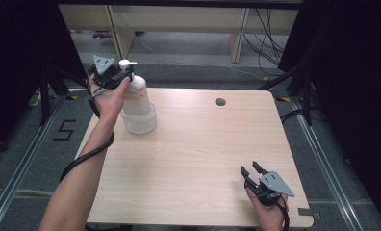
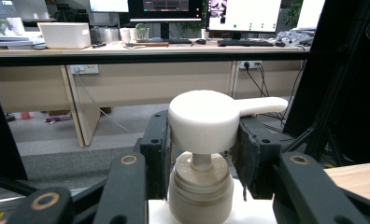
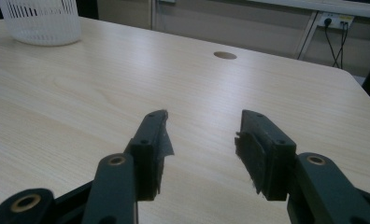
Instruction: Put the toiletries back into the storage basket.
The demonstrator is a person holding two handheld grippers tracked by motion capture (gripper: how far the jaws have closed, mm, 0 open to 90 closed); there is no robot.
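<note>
Already the left gripper (image 1: 115, 76) pinched the pump bottle's (image 1: 135, 96) head over the white basket (image 1: 141, 124), release pending, while the right gripper (image 1: 254, 169) rested spread, empty.

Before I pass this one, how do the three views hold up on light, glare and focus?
High view: evenly lit table, surroundings black, soft. Left gripper view: pump head fairly sharp, jaws at the bottom edge soft. Right gripper view: pale sheen across the tabletop, basket crisp, nearest jaw parts slightly blurred.
</note>
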